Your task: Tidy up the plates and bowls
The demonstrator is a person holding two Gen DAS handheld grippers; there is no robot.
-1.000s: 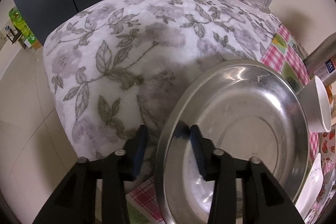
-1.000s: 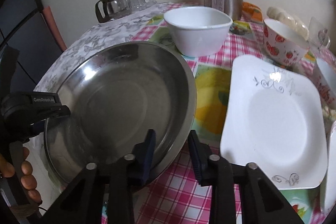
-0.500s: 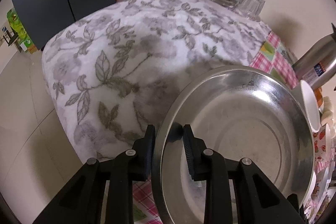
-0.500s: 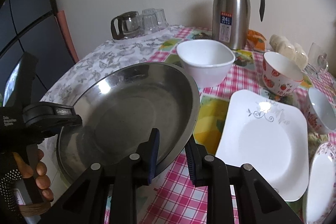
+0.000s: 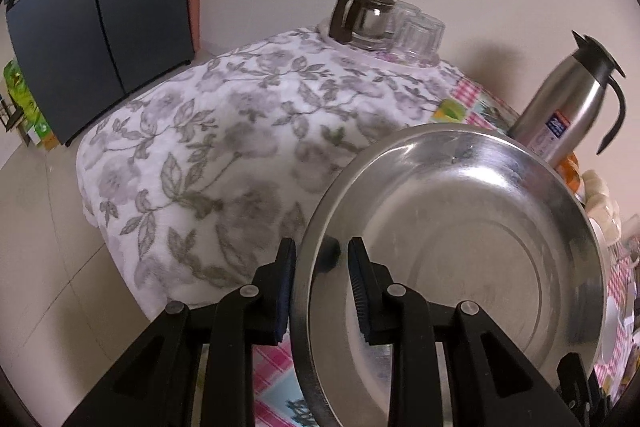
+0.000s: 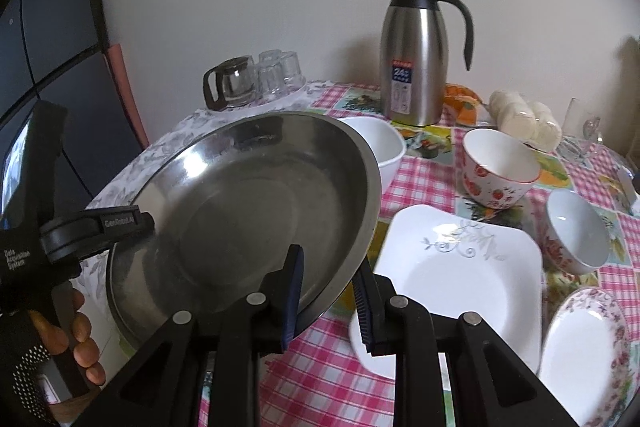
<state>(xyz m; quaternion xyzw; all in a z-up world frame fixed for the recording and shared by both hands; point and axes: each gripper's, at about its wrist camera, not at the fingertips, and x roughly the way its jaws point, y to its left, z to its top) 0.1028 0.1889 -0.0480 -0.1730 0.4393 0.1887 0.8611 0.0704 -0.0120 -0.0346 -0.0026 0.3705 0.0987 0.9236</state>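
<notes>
A wide stainless steel basin (image 5: 460, 247) hangs tilted above the table, held from two sides. My left gripper (image 5: 320, 259) is shut on its near-left rim, one pad outside the wall and one inside. In the right wrist view the same basin (image 6: 248, 207) fills the left half, and my right gripper (image 6: 330, 275) is shut on its right rim. The left gripper (image 6: 120, 223) and the hand holding it show at the basin's far side. A square white plate (image 6: 460, 267) lies just right of the basin on the checked cloth.
Behind the basin stand a white bowl (image 6: 380, 143), a strawberry bowl (image 6: 496, 175), a floral bowl (image 6: 576, 231) and a floral plate (image 6: 584, 347). A steel thermos (image 6: 416, 55), a glass pot (image 6: 230, 83) and glasses (image 6: 280, 71) line the wall. A floral towel (image 5: 224, 155) covers the table's left part.
The left jaws narrowed onto the basin's rim. Both grippers rose and tipped up, and the basin came up off the table with them.
</notes>
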